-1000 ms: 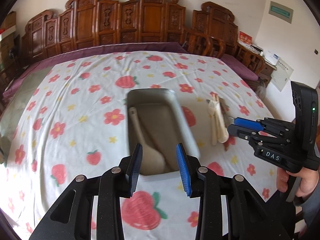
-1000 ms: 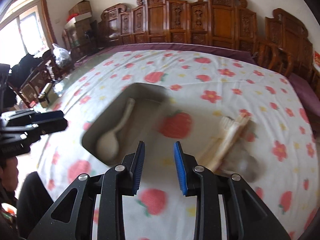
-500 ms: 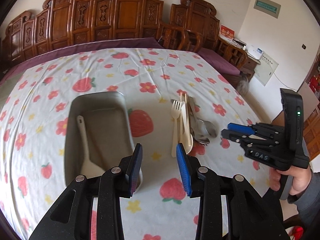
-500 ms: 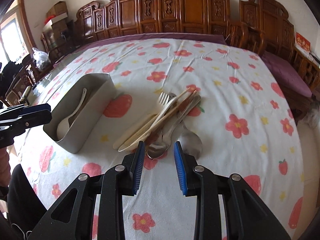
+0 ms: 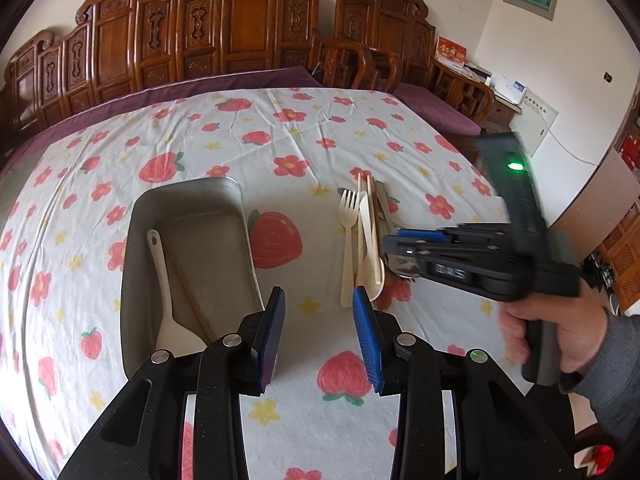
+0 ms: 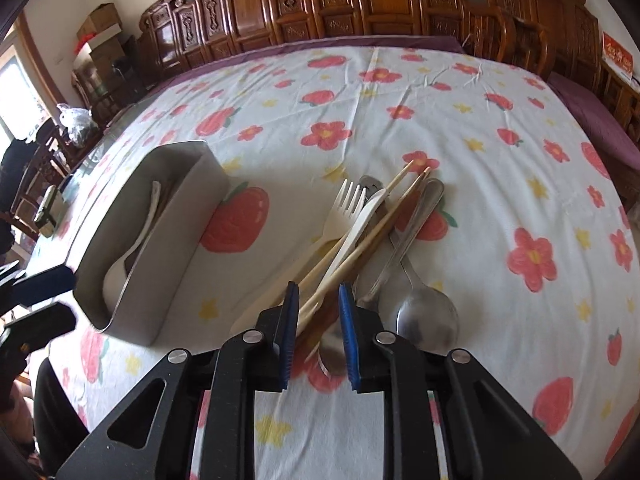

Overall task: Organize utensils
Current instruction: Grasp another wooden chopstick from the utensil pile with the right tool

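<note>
A grey tray [image 5: 188,200] [image 6: 168,240] on the strawberry tablecloth holds a white spoon [image 5: 166,292] [image 6: 120,272] and a wooden chopstick [image 5: 192,300]. To its right lies a pile: cream fork [image 5: 348,236] [image 6: 340,212], cream knife [image 6: 356,224], chopsticks [image 6: 384,216] and metal spoons [image 6: 424,312]. My right gripper [image 6: 319,300] [image 5: 390,244] is open, low over the near ends of the chopsticks, its jaws on either side of them. My left gripper [image 5: 318,304] is open and empty, above the cloth between tray and pile.
The round table [image 5: 320,120] has carved wooden chairs [image 5: 240,28] along its far side. A purple undercloth [image 6: 592,112] shows at the table's edges. Boxes and a bag [image 6: 80,120] stand at the left in the right wrist view.
My right gripper moved forward and down onto the utensil pile, so the chopsticks now lie between its jaws. My left gripper shifted slightly; tray and pile stayed in place.
</note>
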`<state>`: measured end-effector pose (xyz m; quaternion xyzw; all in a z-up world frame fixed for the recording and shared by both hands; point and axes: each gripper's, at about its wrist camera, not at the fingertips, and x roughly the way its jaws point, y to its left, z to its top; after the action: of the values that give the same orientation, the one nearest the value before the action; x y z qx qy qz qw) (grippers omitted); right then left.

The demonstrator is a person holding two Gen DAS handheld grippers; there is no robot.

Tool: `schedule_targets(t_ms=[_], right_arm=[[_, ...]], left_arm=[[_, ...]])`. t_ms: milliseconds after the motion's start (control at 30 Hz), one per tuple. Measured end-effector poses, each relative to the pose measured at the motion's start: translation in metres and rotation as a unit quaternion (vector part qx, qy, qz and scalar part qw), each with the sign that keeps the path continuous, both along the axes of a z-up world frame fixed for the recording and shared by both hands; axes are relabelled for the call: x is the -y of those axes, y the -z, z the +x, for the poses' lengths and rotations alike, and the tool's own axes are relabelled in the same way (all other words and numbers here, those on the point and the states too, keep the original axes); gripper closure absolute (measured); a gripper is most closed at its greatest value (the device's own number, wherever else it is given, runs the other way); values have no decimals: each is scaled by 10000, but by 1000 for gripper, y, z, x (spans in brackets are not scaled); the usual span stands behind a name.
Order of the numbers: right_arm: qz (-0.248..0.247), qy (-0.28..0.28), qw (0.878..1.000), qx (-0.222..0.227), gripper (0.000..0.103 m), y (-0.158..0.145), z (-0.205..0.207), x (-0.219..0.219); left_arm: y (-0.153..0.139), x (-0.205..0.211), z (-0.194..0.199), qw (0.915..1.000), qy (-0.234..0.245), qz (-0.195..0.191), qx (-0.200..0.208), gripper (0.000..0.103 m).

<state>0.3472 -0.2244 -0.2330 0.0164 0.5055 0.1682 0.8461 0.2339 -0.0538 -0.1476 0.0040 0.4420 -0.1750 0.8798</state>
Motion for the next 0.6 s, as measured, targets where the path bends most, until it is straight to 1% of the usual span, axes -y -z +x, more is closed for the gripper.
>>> schedule_targets(t_ms=[100,200,367,467,500,567,600], right_arm=[[37,151,9997,-189,83,10,12,3],[151,257,9990,-323,83,15,22,4],[32,383,9978,-536,83,22,33,0],[-3,448,9971,-611,86,22,36,0],[-17,475,9969,-622,89,21,36,2],[-25,520,9965,-660,103,19,34,4],[-25,544,9962,-677,103,19,33,6]], left_arm=[[-3,2,1,9999,67,77,53,70],[-4,3,5,9999,97,39,30,70],[-1,3,9,9999,110,-46,-79,70],[0,4,12,9998,132,-78,-111,70],[0,4,12,9998,137,-83,-114,70],[1,5,13,9997,149,-105,-131,70],[2,6,14,9997,157,-110,-142,70]])
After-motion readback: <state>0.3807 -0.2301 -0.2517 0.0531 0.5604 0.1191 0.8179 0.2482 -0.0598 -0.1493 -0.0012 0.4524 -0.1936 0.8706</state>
